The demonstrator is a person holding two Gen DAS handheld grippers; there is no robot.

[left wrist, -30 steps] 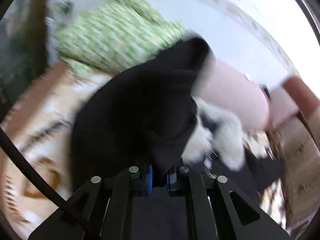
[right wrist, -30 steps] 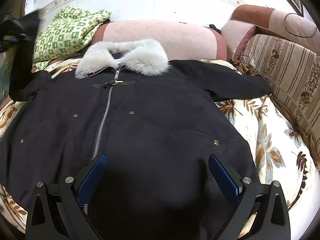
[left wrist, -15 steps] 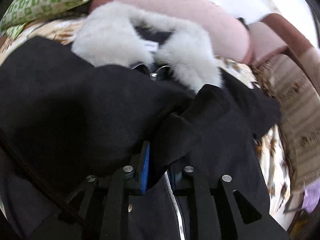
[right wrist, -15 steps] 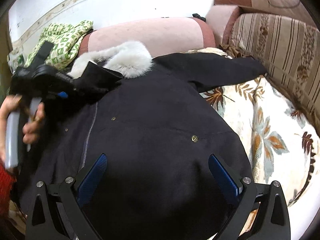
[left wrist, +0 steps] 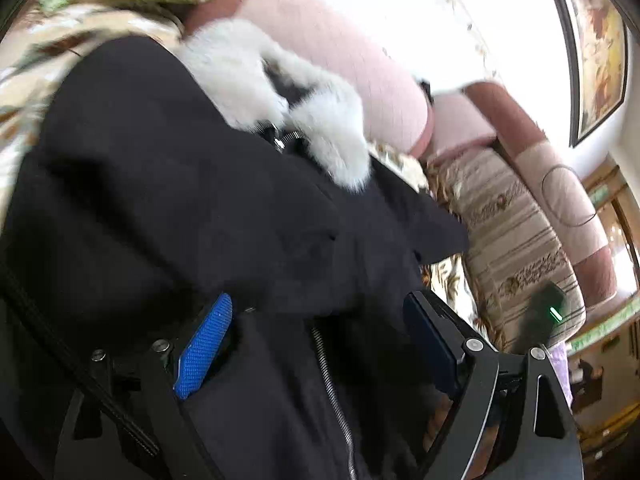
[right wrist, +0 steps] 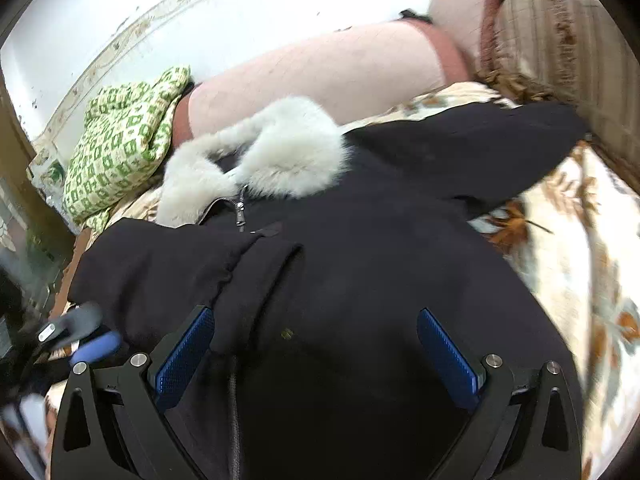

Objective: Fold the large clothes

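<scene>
The black coat (right wrist: 360, 280) lies spread on the leaf-patterned bedspread (right wrist: 580, 240), its white fur collar (right wrist: 280, 156) toward the pink bolster (right wrist: 320, 76), one sleeve (right wrist: 192, 264) folded across the zipped front. The left tongs (left wrist: 320, 340) have just been opening and stand wide over the sleeve. The right tongs (right wrist: 316, 356) hover wide too, holding nothing.
</scene>
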